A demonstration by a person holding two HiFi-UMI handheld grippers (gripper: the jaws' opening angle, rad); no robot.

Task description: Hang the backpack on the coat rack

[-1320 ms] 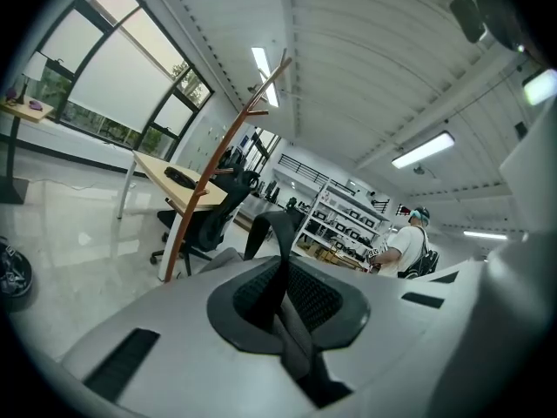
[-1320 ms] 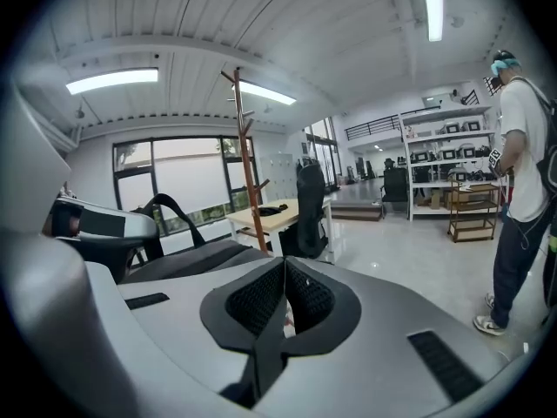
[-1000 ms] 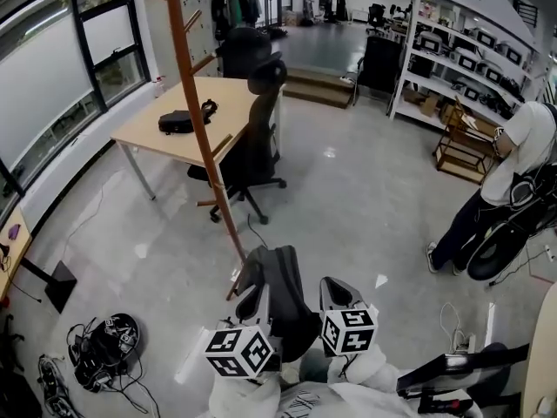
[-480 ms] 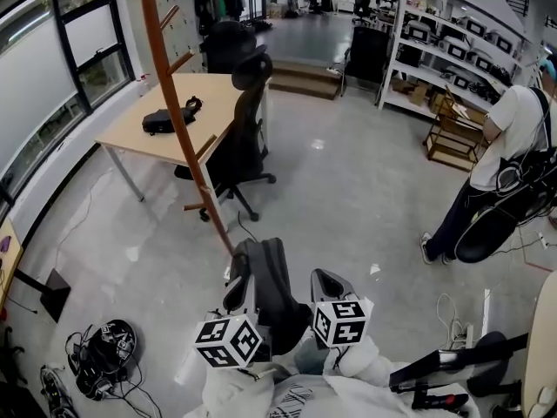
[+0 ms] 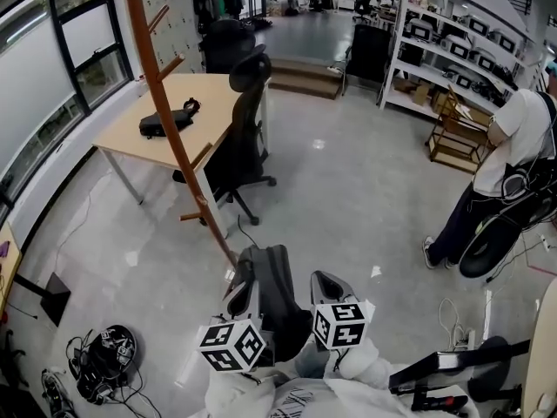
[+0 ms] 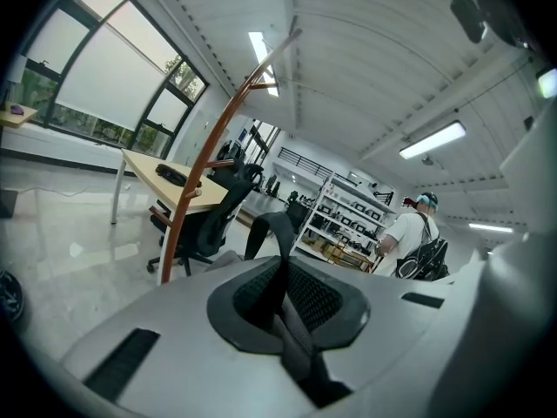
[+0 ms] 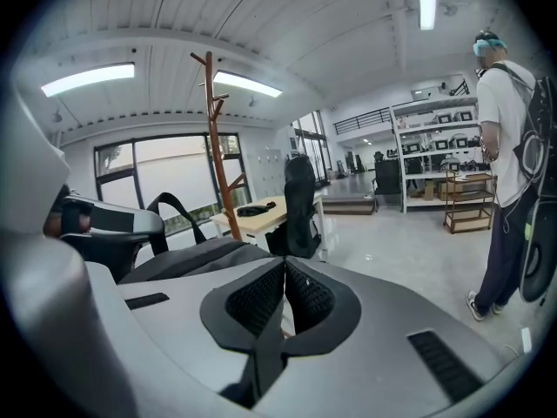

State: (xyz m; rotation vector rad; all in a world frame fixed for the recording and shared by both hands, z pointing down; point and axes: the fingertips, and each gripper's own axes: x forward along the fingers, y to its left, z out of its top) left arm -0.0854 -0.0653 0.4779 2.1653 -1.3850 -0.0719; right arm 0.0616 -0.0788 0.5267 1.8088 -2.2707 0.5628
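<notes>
Left gripper (image 6: 283,266): clenched on a dark strap of the backpack (image 5: 280,293); strap loops up beyond the pads, in line with the coat rack (image 5: 170,116)
Right gripper (image 7: 284,277): clenched likewise, with a dark strip of the bag pinched between the pads; bag's body lies on the coat-rack side of it
Backpack: held low between both grippers, just in front of the coat rack's foot; not on any peg
Coat rack: brown wooden pole with short angled pegs
Desk (image 5: 130,146): just behind the coat rack; carries a small black pouch (image 5: 164,122)
Chair (image 5: 242,142): black, just beside the coat rack, against the desk
Person (image 5: 509,159): well apart from the coat rack, near the shelves (image 5: 452,37)
</notes>
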